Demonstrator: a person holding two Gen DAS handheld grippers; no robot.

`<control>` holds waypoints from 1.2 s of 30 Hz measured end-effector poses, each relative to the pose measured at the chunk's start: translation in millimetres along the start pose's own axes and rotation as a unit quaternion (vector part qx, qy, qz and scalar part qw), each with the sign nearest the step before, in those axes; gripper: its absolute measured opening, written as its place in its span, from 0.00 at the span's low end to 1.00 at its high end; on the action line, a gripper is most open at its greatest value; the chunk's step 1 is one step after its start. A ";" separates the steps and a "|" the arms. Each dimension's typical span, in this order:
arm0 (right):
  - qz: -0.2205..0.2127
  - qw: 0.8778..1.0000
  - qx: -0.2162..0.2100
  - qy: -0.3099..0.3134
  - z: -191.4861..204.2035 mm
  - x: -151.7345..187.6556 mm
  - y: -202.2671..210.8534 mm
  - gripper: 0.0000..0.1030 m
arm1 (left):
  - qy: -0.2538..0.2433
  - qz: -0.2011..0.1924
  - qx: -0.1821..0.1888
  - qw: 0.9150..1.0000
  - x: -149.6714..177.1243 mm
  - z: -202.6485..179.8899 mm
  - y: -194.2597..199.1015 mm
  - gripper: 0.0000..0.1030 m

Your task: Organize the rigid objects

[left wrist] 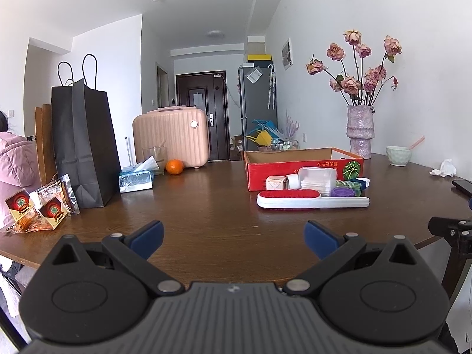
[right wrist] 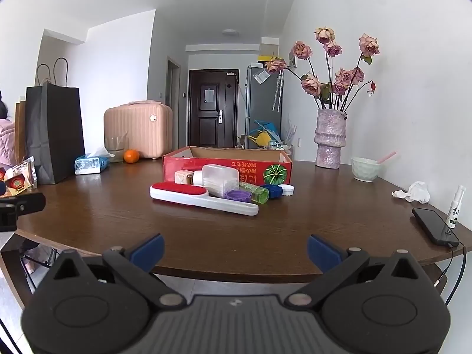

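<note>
A red cardboard box [left wrist: 295, 174] [right wrist: 250, 168], open on top, stands on the brown table [left wrist: 206, 215] [right wrist: 118, 206]. In front of it lies a cluster of small items: a white lint brush with a red pad [left wrist: 312, 199] [right wrist: 203, 196], a clear plastic box of cotton pads [left wrist: 317, 178] [right wrist: 219, 178], a green tube [left wrist: 349, 184] [right wrist: 255, 193], a purple lid [left wrist: 342, 192] [right wrist: 238, 196], a blue cap [right wrist: 273, 190] and a white cap [right wrist: 286, 189]. My left gripper [left wrist: 234, 239] is open and empty, short of the cluster. My right gripper [right wrist: 236, 250] is open and empty at the table's near edge.
A black paper bag [left wrist: 84, 144] [right wrist: 54, 135], tissue pack [left wrist: 136, 178] [right wrist: 90, 163], orange [left wrist: 174, 166] [right wrist: 131, 156] and pink case [left wrist: 172, 137] stand at the left. A vase of roses [left wrist: 360, 131] [right wrist: 329, 140], bowl [right wrist: 364, 168], phone [right wrist: 435, 225] and spray bottle [right wrist: 455, 208] are at the right.
</note>
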State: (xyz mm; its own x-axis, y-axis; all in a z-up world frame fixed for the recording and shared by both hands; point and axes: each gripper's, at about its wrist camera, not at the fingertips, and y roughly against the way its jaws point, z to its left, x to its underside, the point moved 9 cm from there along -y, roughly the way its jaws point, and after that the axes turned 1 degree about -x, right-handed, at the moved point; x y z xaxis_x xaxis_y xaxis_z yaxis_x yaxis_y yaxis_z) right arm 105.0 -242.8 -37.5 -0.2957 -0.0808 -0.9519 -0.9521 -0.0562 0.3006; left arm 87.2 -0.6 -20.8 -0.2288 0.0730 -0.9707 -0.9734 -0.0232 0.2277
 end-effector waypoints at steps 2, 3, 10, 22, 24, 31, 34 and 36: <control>0.002 1.000 0.001 0.000 0.5 0.3 -1.5 1.00 | 0.000 0.000 -0.001 1.000 0.5 -0.1 -0.1 1.00; 0.002 1.000 0.002 0.000 0.8 0.6 -2.1 1.00 | 0.000 0.000 0.000 1.000 0.4 0.5 -0.2 1.00; 0.001 1.000 0.001 -0.005 -0.1 0.5 -6.9 1.00 | 0.001 0.001 -0.001 1.000 1.5 1.9 -1.1 1.00; -0.009 1.000 0.004 -0.028 -4.2 2.0 -6.7 1.00 | -0.006 0.007 -0.006 1.000 2.1 3.1 -3.7 1.00; -0.008 1.000 0.003 -0.030 -3.7 2.4 -8.4 1.00 | -0.006 0.007 -0.010 1.000 2.1 3.8 -4.2 1.00; 0.007 1.000 0.007 -0.008 -2.7 3.3 -6.9 1.00 | -0.003 0.004 -0.012 1.000 -2.2 3.2 -2.2 1.00; -0.007 1.000 0.012 -0.009 -5.6 -1.5 -1.7 1.00 | 0.002 -0.003 -0.009 1.000 -5.0 2.9 0.9 1.00; -0.008 1.000 0.012 -0.012 -7.0 0.6 -0.8 1.00 | -0.008 -0.001 -0.006 1.000 -2.2 1.0 -0.2 1.00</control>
State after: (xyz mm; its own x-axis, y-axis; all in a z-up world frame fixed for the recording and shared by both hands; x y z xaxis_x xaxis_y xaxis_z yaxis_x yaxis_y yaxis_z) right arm 106.1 -249.8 -37.9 -0.2827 -0.0558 -0.9576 -0.9581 -0.0324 0.2847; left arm 87.9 0.2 -18.7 -0.2264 0.0897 -0.9699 -0.9739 -0.0340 0.2242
